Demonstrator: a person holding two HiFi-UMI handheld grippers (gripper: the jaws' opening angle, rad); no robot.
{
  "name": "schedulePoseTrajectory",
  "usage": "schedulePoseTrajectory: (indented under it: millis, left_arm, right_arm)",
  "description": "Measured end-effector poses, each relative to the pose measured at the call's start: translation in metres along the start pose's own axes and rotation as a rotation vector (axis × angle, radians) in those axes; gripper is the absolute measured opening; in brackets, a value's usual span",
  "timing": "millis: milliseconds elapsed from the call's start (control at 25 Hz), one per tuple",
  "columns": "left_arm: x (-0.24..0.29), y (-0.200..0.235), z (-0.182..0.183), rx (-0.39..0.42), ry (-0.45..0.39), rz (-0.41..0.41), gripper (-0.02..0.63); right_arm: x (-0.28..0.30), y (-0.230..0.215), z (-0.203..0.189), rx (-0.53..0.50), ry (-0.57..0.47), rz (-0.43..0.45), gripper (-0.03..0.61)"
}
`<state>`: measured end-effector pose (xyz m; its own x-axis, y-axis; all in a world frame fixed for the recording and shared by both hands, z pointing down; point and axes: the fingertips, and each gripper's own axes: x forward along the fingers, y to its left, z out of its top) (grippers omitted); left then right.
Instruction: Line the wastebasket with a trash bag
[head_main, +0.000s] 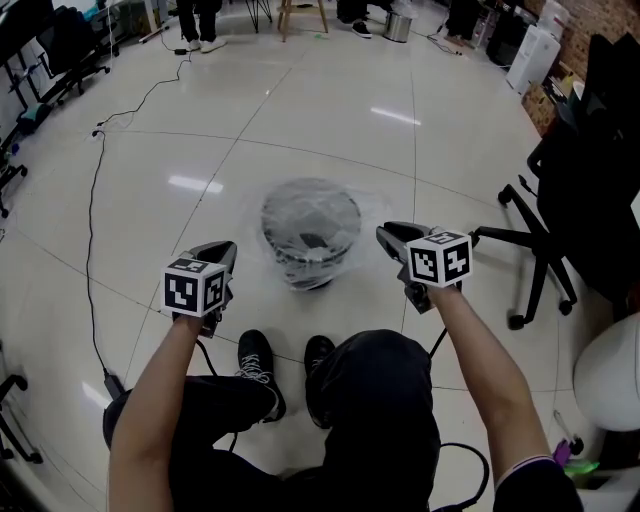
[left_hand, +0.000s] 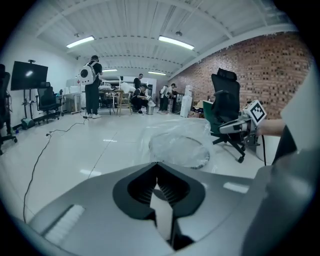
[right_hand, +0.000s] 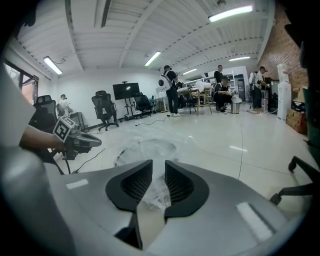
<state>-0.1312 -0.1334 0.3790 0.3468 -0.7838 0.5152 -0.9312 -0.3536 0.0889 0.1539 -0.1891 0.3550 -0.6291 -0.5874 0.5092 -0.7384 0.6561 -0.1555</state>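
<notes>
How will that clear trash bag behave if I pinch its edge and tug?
The trash bag looks thin and crinkled, draped loosely over the wastebasket, so it is probably floppy and will bunch when pulled. Its glossy film may slip from a light pinch. Likely almost weightless, so a tug could drag it off the rim.

The wastebasket (head_main: 311, 232) stands on the floor (head_main: 330, 120), with the trash bag (head_main: 300, 265) in it and draped over its rim; the left hand-held gripper (head_main: 226, 250) is near its left side, the right hand-held gripper (head_main: 388, 234) just beside its right; the person's shoes (head_main: 258, 358) are before it, nearer the camera; an office chair (head_main: 545, 215) stands well to the right; a cable (head_main: 96, 200) runs along the floor at the left; people (left_hand: 92, 85) are far behind.
</notes>
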Motion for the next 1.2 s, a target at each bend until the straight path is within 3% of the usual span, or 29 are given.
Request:
schedulePoseTrajectory:
  millis: [200, 320, 440, 760, 840, 880, 960, 1200]
  left_arm:
    - [0.022, 0.005, 0.038, 0.029, -0.058, -0.022, 0.072]
    - [0.032, 0.017, 0.058, 0.102, -0.055, -0.009, 0.077]
    - [0.046, 0.026, 0.073, 0.124, -0.044, 0.005, 0.088]
    - [0.09, 0.031, 0.071, 0.269, 0.096, -0.034, 0.137]
    - [0.099, 0.037, 0.068, 0.301, 0.124, -0.045, 0.1]
    - [0.104, 0.038, 0.069, 0.31, 0.127, -0.051, 0.012]
    - [0.114, 0.04, 0.073, 0.309, 0.119, -0.065, 0.012]
    - [0.15, 0.047, 0.083, 0.311, 0.09, -0.059, 0.012]
  right_arm:
    - [0.012, -0.009, 0.034, -0.023, -0.041, -0.079, 0.156]
    - [0.018, -0.016, 0.049, -0.036, -0.059, -0.107, 0.177]
    - [0.026, -0.028, 0.054, -0.042, -0.052, -0.132, 0.208]
    - [0.055, -0.041, 0.049, -0.062, 0.04, -0.125, 0.245]
    - [0.06, -0.044, 0.044, -0.071, 0.071, -0.109, 0.19]
    - [0.062, -0.046, 0.043, -0.078, 0.082, -0.103, 0.133]
    - [0.066, -0.054, 0.039, -0.086, 0.096, -0.102, 0.024]
    - [0.089, -0.08, 0.032, -0.076, 0.114, -0.115, 0.002]
